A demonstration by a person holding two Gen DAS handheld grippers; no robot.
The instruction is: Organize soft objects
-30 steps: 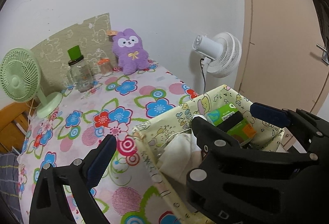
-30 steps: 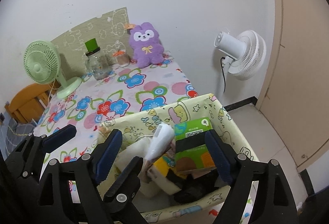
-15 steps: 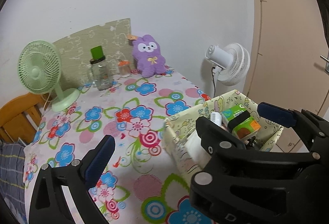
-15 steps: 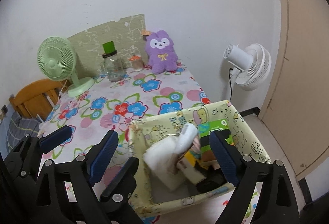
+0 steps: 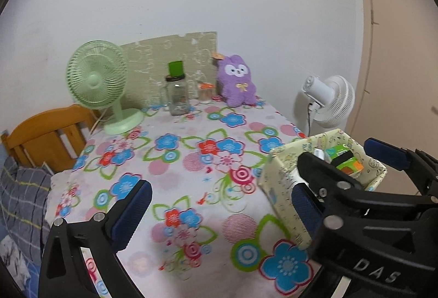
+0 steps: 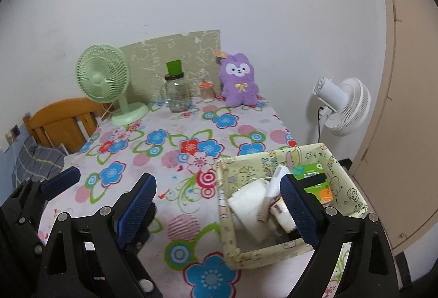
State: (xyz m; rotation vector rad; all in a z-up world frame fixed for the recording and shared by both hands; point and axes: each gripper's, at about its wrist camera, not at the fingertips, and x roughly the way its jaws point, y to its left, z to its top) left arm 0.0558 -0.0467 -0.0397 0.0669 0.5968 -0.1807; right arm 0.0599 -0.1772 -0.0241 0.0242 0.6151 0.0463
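Both grippers hover over the near end of a table [image 6: 169,218] under a flowered cloth. The right gripper [image 6: 219,202] has its blue-padded jaws spread wide with nothing between them. The left gripper [image 5: 219,205] also stands wide apart and holds nothing; in its own view the right one crosses in front and hides part of the basket.

The basket [image 6: 276,250], pale yellow fabric with cartoon prints, sits at the near right corner of the table, its right side at the table's edge. Inside lie a white folded cloth [image 6: 250,205], a white tube-like thing [image 6: 275,183] leaning on it, a green packet [image 6: 310,170] and an orange and green box [image 6: 323,192] toward the far right; the right gripper's right finger covers the middle of the contents.

A purple plush [image 6: 239,81] sits upright at the far end of the table, against the wall, well apart from both grippers. Just left of it stands a small jar with an orange lid [image 6: 205,91], then a glass jar [image 6: 177,95] with a green cup on its lid. A green desk fan [image 6: 105,79] stands at the far left corner. Behind these a patterned green board [image 6: 169,54] leans on the wall.

Off the table, a white fan [image 6: 343,106] stands on the right near a beige door [image 6: 405,106]. On the left are a wooden headboard [image 6: 63,120] and grey checked bedding [image 5: 22,202].

The open stretch of cloth between the grippers and the plush is bare.
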